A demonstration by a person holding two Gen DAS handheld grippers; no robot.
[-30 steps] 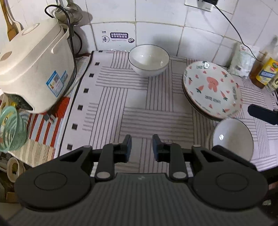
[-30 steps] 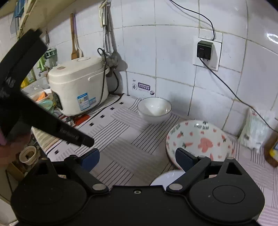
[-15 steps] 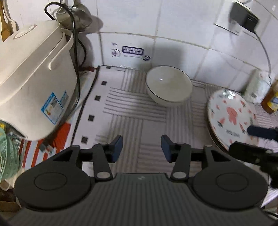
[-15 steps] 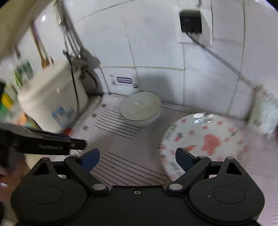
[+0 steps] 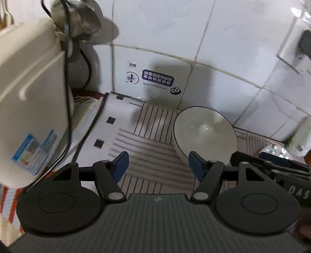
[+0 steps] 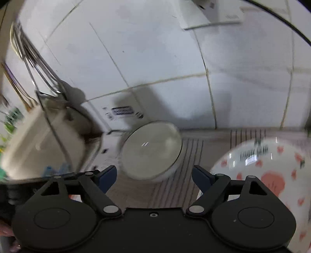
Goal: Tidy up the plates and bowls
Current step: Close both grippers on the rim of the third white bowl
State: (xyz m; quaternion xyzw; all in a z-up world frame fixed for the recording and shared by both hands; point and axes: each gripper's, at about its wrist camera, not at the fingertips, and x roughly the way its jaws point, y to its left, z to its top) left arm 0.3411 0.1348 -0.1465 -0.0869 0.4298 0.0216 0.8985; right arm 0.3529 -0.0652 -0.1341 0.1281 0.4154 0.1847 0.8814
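Observation:
A white bowl point(image 5: 205, 129) with a thin dark rim stands on the striped mat near the tiled wall; the right wrist view shows this bowl point(image 6: 150, 149) too. My left gripper point(image 5: 158, 167) hovers just in front of it, slightly to its left, jaws opening with nothing between them. My right gripper point(image 6: 153, 175) is close before the same bowl, jaws closing a little but wide apart and empty. A white plate with pink prints point(image 6: 272, 171) lies to the bowl's right; only its edge point(image 5: 276, 150) shows in the left wrist view, behind the right gripper's black finger point(image 5: 268, 165).
A cream rice cooker point(image 5: 29, 109) with a black cord stands at the left on the mat point(image 5: 143, 140). Metal utensils point(image 6: 35, 64) hang on the wall above it. A wall socket point(image 6: 210, 13) with a cable sits high on the tiles.
Both grippers have moved forward and down toward the white bowl by the wall. The left jaws have spread from nearly shut to well apart. The small bowl at the front right has left view.

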